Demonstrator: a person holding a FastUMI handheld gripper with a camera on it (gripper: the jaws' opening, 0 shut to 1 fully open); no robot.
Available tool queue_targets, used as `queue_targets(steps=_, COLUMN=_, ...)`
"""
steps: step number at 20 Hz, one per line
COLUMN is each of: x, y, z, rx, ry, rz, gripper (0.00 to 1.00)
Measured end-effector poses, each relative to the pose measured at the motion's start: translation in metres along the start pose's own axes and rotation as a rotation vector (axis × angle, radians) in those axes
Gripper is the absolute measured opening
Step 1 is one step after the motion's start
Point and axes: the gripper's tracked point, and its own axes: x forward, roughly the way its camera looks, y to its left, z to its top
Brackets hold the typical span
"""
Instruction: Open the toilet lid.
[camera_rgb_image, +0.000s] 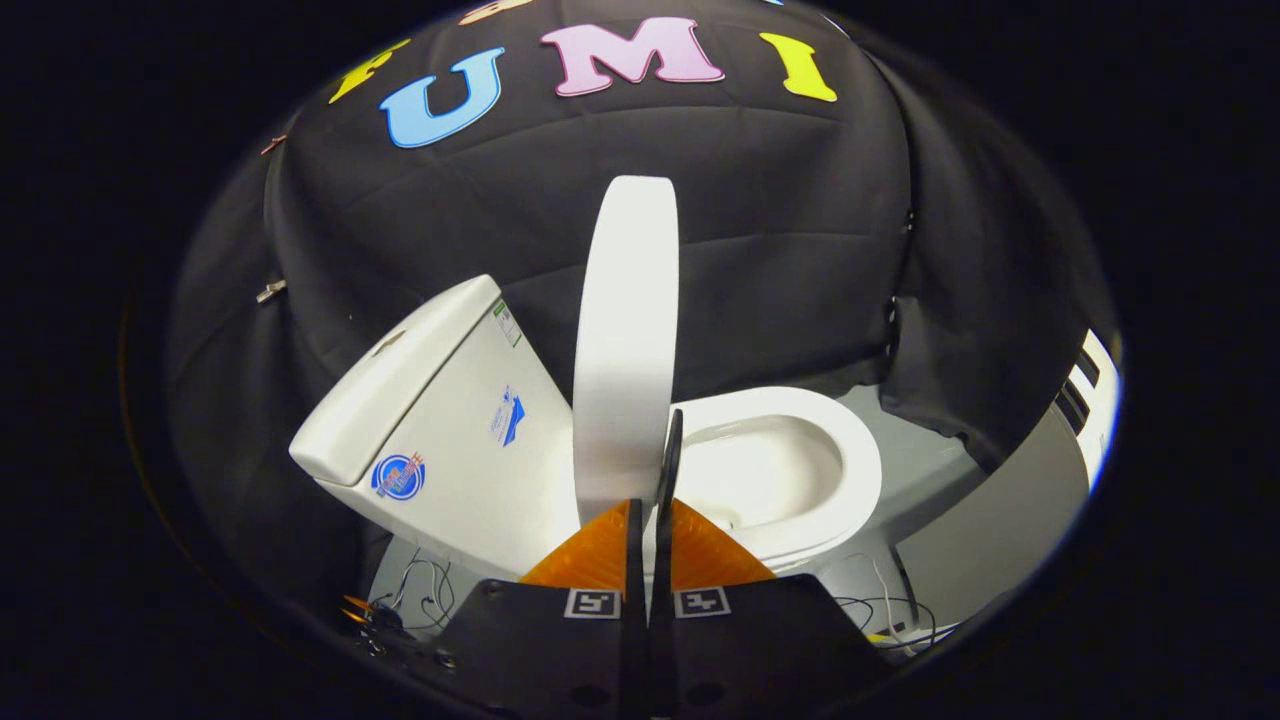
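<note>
My claw (650, 500) is clenched, gripping nothing. The toilet lid (625, 340) stands upright just ahead, its long axis vertical, bowl (790, 470) to its right.

One camera rides on the tongs (650, 500), looking forward along their two fingers and slightly downward from the side of the toilet (800, 470). It sits close, with the raised lid (625, 340) just ahead. Beyond lie the tank (440, 400), the floor (930, 480) and the booth wall (780, 200).
</note>
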Motion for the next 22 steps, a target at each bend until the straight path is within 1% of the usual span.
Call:
queue_targets(steps=5, x=-0.004, y=0.016, z=-0.002, rx=-0.073, ry=-0.017, rz=-0.038, gripper=0.05)
queue_targets(steps=6, x=-0.011, y=0.047, z=-0.007, rx=-0.044, ry=0.006, rz=0.085, gripper=0.05)
queue_targets(steps=7, x=-0.012, y=0.072, z=-0.019, rx=-0.05, ry=0.039, rz=0.135, gripper=0.05)
queue_targets(steps=8, x=-0.011, y=0.082, z=-0.018, rx=-0.109, ry=0.005, rz=0.118, gripper=0.05)
queue_targets(steps=9, x=-0.012, y=0.085, z=-0.007, rx=-0.186, ry=-0.041, rz=0.091, gripper=0.05)
queue_targets(steps=10, x=-0.015, y=0.099, z=-0.002, rx=-0.202, ry=-0.068, rz=0.135, gripper=0.05)
queue_targets(steps=11, x=-0.017, y=0.104, z=-0.003, rx=-0.199, ry=-0.065, rz=0.148, gripper=0.05)
queue_targets(steps=13, x=-0.018, y=0.107, z=-0.003, rx=-0.191, ry=-0.065, rz=0.181, gripper=0.05)
queue_targets(steps=15, x=-0.016, y=0.101, z=-0.002, rx=-0.201, ry=-0.079, rz=0.184, gripper=0.05)
queue_targets(steps=18, x=-0.011, y=0.1, z=-0.014, rx=-0.188, ry=-0.038, rz=0.194, gripper=0.05)
queue_targets(steps=20, x=-0.01, y=0.093, z=-0.016, rx=-0.199, ry=-0.046, rz=0.186, gripper=0.05)
queue_targets(steps=22, x=-0.012, y=0.092, z=-0.02, rx=-0.199, ry=-0.036, rz=0.196, gripper=0.05)
